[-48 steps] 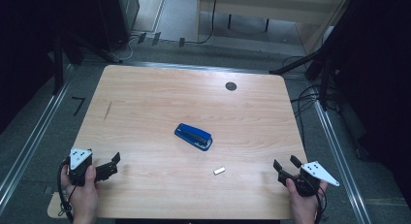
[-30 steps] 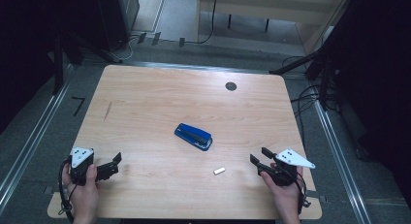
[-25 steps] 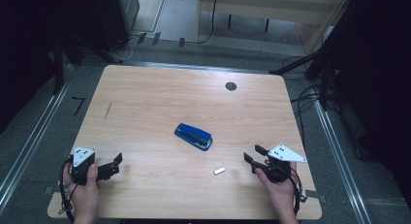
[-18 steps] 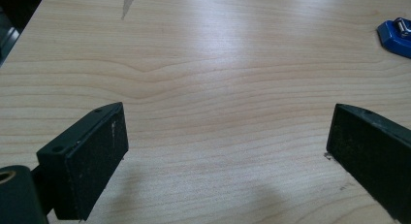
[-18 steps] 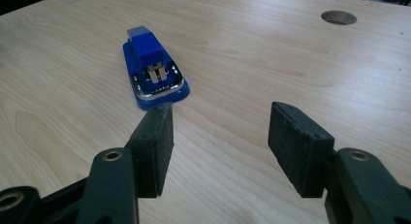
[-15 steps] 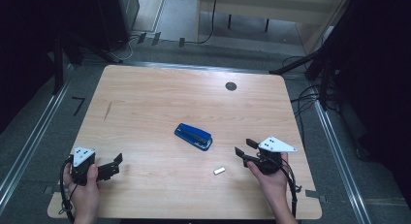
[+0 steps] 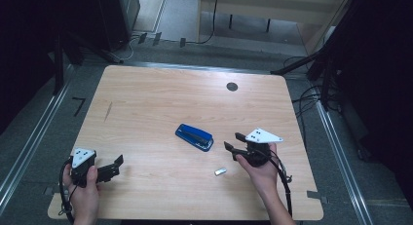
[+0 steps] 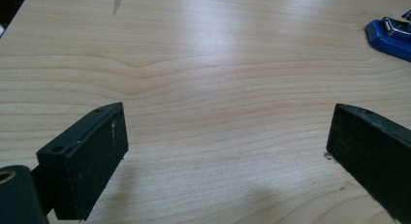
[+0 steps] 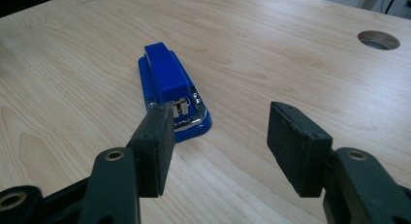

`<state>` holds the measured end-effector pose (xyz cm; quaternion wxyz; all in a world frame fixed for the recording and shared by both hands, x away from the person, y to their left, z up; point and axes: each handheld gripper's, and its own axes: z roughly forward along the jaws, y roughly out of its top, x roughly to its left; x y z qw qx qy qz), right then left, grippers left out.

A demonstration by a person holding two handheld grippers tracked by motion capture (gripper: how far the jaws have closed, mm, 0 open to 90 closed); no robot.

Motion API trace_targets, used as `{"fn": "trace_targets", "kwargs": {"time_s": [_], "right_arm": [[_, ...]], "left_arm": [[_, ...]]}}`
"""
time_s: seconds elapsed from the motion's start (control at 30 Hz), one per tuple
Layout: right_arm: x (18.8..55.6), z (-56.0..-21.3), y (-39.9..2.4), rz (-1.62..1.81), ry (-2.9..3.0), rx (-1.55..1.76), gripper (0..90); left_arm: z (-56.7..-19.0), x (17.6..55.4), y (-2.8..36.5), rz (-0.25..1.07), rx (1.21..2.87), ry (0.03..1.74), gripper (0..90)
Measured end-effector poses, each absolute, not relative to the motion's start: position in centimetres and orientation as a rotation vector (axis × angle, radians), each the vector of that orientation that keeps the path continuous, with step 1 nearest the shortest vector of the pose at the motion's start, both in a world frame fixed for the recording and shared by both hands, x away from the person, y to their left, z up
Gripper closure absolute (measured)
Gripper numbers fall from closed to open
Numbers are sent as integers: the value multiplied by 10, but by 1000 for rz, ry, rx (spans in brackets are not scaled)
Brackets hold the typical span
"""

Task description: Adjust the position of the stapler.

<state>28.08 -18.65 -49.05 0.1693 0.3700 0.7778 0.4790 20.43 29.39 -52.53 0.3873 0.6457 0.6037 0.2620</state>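
Observation:
A blue stapler (image 7: pixel 195 137) lies flat near the middle of the wooden table (image 7: pixel 156 98). In the right gripper view the stapler (image 9: pixel 169 83) sits just ahead of the left jaw, its metal end toward the camera. My right gripper (image 7: pixel 233 141) hovers to the stapler's right, pointing at it. In its own view the right gripper (image 9: pixel 222 124) stands open with bare wood between the pads. My left gripper (image 7: pixel 116 166) rests near the front left corner. Its view shows the left gripper (image 8: pixel 225 124) wide open and empty, with the stapler (image 8: pixel 392 35) far off at the upper right.
A small silver strip (image 7: pixel 220 171) lies on the wood in front of the stapler, close to the right hand. A round cable hole (image 7: pixel 232 86) is at the back of the table, also seen as the hole (image 9: pixel 378 40). Cables and metal rails run along the floor.
The right hand has carried its gripper from the front right corner leftward and a little up, closing in on the stapler. The left hand has stayed put.

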Motion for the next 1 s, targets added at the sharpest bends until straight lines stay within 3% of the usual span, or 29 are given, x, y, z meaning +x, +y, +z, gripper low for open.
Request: {"fn": "trace_targets", "kwargs": {"time_s": [1.0], "right_arm": [[322, -508, -117, 1293, 2402, 980, 438]], "left_arm": [[-526, 206, 296, 624, 1643, 1535, 15]]}}
